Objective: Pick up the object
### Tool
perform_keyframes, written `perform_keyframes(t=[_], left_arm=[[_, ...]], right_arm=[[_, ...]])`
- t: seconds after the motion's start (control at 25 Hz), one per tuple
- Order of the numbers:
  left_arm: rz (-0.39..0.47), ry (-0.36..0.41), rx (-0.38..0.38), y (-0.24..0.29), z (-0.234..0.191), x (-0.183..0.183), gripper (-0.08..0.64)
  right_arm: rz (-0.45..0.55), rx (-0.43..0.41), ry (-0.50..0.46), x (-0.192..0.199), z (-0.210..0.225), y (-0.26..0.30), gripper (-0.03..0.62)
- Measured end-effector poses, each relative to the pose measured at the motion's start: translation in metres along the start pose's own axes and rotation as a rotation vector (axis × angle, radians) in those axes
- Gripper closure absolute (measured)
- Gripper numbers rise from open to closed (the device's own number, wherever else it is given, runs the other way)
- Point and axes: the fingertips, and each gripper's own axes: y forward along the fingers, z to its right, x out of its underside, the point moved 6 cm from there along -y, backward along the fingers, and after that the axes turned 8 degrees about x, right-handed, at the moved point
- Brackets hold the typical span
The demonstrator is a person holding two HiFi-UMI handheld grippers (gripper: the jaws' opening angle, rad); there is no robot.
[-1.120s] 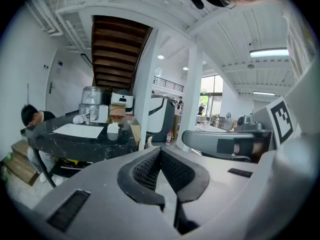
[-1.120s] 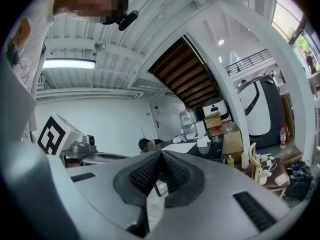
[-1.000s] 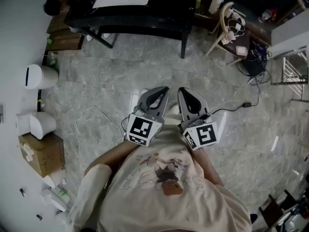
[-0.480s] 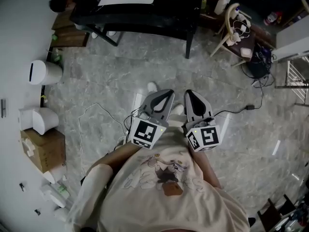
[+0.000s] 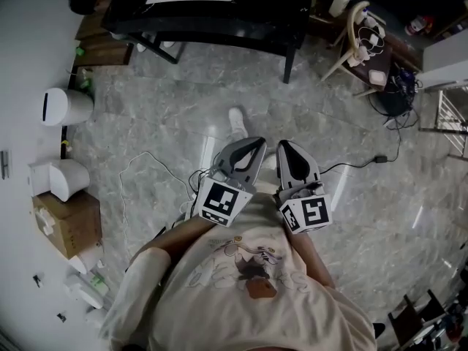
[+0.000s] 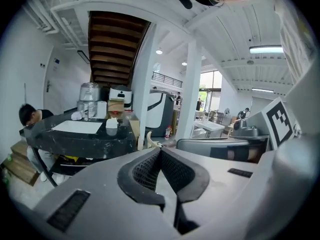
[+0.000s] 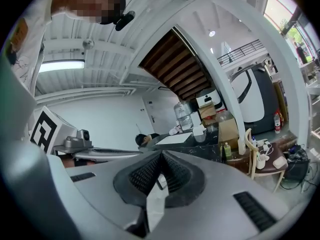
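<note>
Grey marble floor (image 5: 146, 123) fills most of the head view, with a black tabletop (image 5: 219, 20) across its far edge and the person's cream shirt (image 5: 248, 284) at the bottom. Held close in front of the chest, the left gripper (image 5: 254, 145) and the right gripper (image 5: 287, 148) sit side by side, near each other but not touching. Each has its fingers pressed fully together with nothing between them, which both gripper views confirm. Compared with a second ago, the pair rides a touch lower in the frame. A white shoe (image 5: 236, 121) that did not show then now reaches out over the floor ahead of them. That reads as a step toward the tabletop, so the task appears to be in its approach and no pick-up has begun. Which object is meant cannot be told from these frames. The likeliest candidates lie on the tabletop, well apart from both grippers: a white sheet (image 6: 78, 126) and, just beside it, a small white cup (image 6: 111, 126). To take either one, the person would still have to close the distance and part a set of fingers.
</note>
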Motion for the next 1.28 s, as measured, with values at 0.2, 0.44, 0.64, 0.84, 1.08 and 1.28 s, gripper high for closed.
perform_keyframes(t=[0.2,0.44,0.64,0.84,1.08,1.28], left_arm=[[-0.014,-0.022,0.037,0.016,-0.014,-0.001,0.557],[-0.015,-0.045,0.070,0.039,-0.047,-0.009,0.557],[-0.012,-0.044,0.093,0.067,-0.084,-0.029,0.557],[0.004,-0.042,0.123,0.091,-0.121,-0.054,0.557],[0.031,-0.040,0.138,0.099,-0.164,-0.080,0.557],[0.052,-0.046,0.152,0.102,-0.203,-0.095,0.557]], right_arm=[[-0.022,0.012,0.042,0.001,0.007,0.018,0.575],[-0.043,0.068,0.020,-0.004,0.019,0.049,0.575],[-0.040,0.090,0.082,-0.021,0.037,0.092,0.575],[-0.021,0.113,0.054,-0.048,0.042,0.135,0.575],[-0.012,0.113,0.030,-0.072,0.035,0.179,0.575],[-0.016,0.124,0.005,-0.085,0.025,0.218,0.575]])
